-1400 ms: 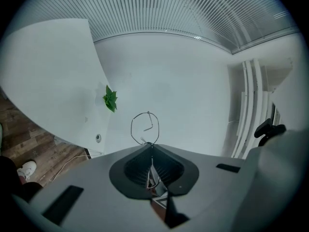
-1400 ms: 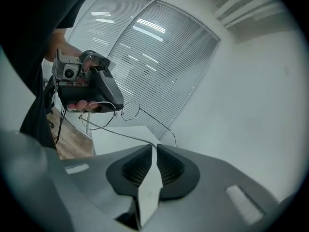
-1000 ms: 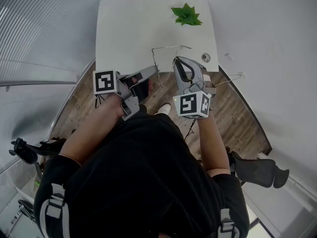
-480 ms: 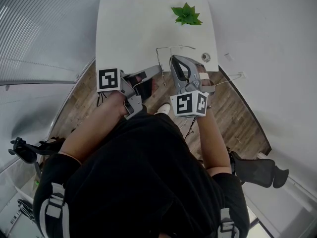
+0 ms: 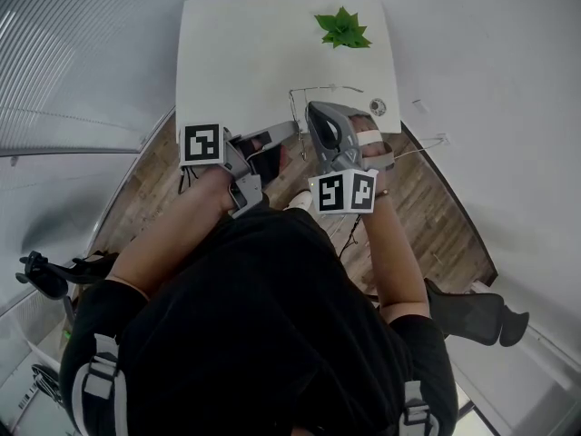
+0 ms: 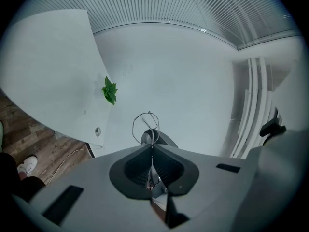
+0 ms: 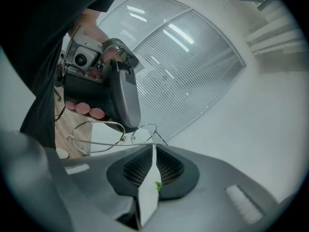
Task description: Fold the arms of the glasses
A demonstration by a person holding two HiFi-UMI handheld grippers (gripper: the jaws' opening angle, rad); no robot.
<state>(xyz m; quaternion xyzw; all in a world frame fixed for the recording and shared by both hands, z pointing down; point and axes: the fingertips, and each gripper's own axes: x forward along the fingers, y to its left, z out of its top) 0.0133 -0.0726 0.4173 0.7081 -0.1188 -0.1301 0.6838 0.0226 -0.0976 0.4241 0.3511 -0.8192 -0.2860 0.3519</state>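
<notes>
A person in black, seen from above, holds tongs in each hand over the near edge of a white worktop (image 5: 245, 53). Thin wire-rimmed glasses (image 5: 316, 88) are held up between the two tools, just above that edge.

The left tongs (image 5: 292, 128) point level. Their jaws are pressed together on the wire frame, and in the left gripper view one round rim stands up just past the closed tips.

The right tongs (image 5: 310, 109) tilt a little downward and meet the glasses from the opposite side. Their jaws have just been closing. In the right gripper view one slim arm runs from its hinge to the jaw tips and is pinched there, with a narrow gap further back. How far that arm has swung in cannot be told.

A small green plant (image 5: 342, 27) sits at the worktop's far side, well apart from the glasses. Wooden floor (image 5: 436, 198) shows beneath.
</notes>
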